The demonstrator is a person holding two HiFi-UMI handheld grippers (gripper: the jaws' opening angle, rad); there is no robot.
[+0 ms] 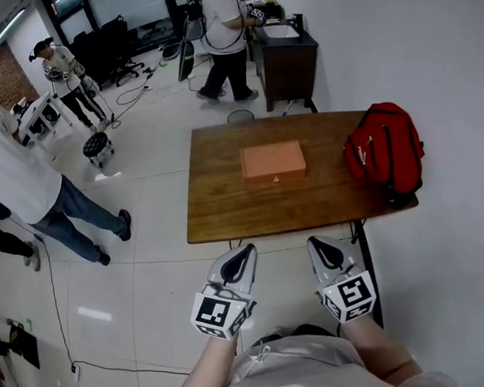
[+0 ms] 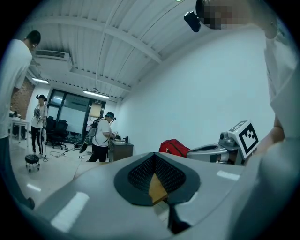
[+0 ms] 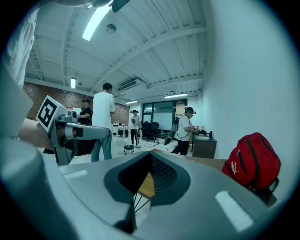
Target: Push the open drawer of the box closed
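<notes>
We see the box (image 1: 273, 159) at the middle of the desk (image 1: 226, 206), its long axis running left to right across our view and its drawer front (image 1: 274, 177) turned toward us, with a small knob at its middle. From this height we cannot tell whether the drawer stands out from the box or sits flush with it. The left gripper (image 1: 240, 259) and the right gripper (image 1: 323, 253) hang side by side on our side of the desk's near edge, well apart from the box, and both point forward toward it. Each has its jaws clenched together with nothing between them; only a sliver of desk shows through the gap behind the tips. The box lies straight ahead, about midway between the two, so we judge neither to be clearly nearer. If the drawer is out, a push would run straight away from us, across the box's short axis. A red backpack (image 1: 384, 148) sits at the desk's right end, clear of that line.
</notes>
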